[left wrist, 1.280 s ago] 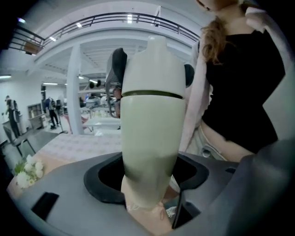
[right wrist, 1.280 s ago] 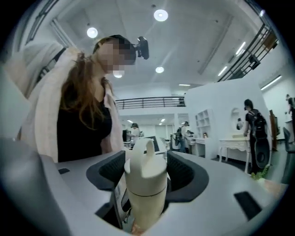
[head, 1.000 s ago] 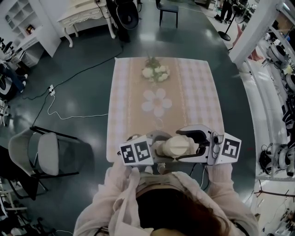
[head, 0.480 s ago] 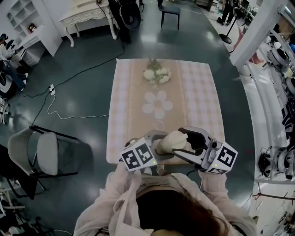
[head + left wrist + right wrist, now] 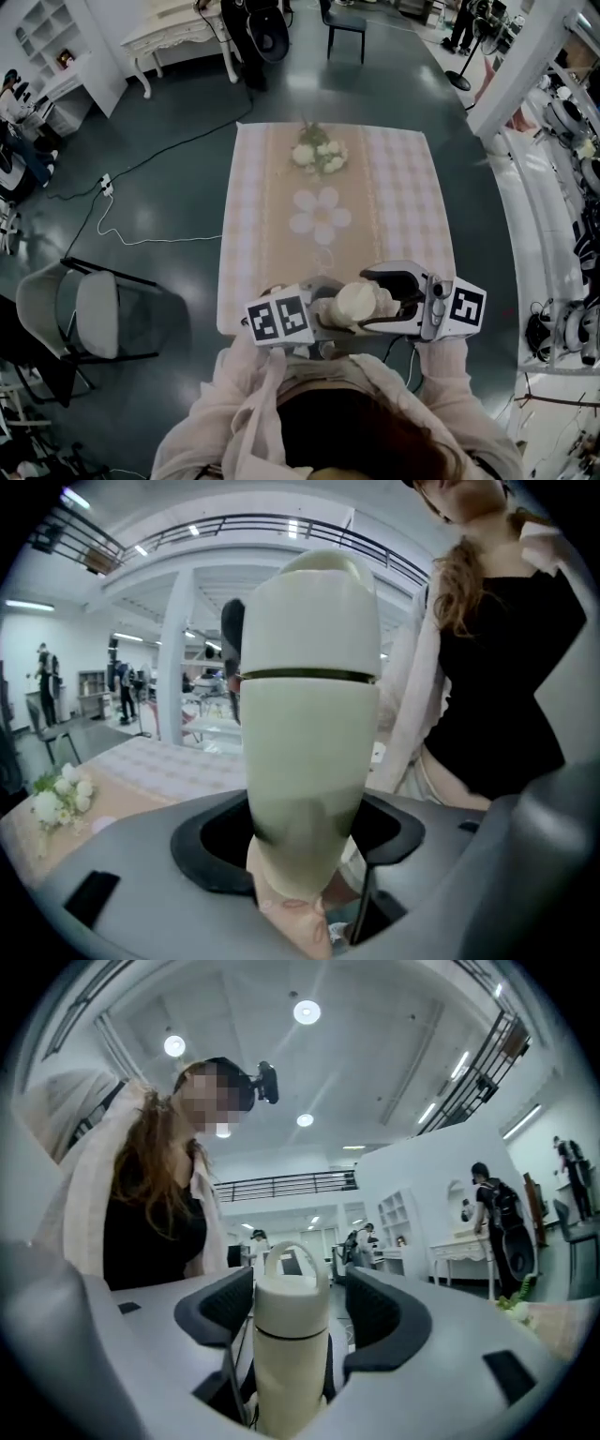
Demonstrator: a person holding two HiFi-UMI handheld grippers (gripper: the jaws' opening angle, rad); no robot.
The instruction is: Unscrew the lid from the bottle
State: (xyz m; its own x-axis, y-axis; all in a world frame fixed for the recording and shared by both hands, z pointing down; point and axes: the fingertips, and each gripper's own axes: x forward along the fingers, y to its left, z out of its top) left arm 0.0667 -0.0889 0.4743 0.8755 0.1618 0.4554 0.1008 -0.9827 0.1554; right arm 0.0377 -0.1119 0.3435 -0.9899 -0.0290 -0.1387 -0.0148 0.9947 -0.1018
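A cream bottle (image 5: 356, 302) is held in the air over the table's front edge, close to the person's chest. My left gripper (image 5: 328, 307) is shut on its lower body, and in the left gripper view the bottle (image 5: 305, 761) rises out of the jaws with its domed lid (image 5: 309, 621) on top. My right gripper (image 5: 389, 300) comes in from the right with its jaws on either side of the lid (image 5: 291, 1302), which has a loop handle. These jaws are opening, and a gap shows beside the lid.
The table (image 5: 403, 187) has a pink checked cloth, a white flower bouquet (image 5: 317, 152) at its far end and a flower-shaped mat (image 5: 319, 211) in the middle. A grey chair (image 5: 89, 314) stands at the left, with a white cable (image 5: 122, 225) on the floor.
Half a second ago the right gripper was tilted, its marker cube dipped; it has swung back level at the lid. The left gripper keeps hold of the bottle, shifted slightly.
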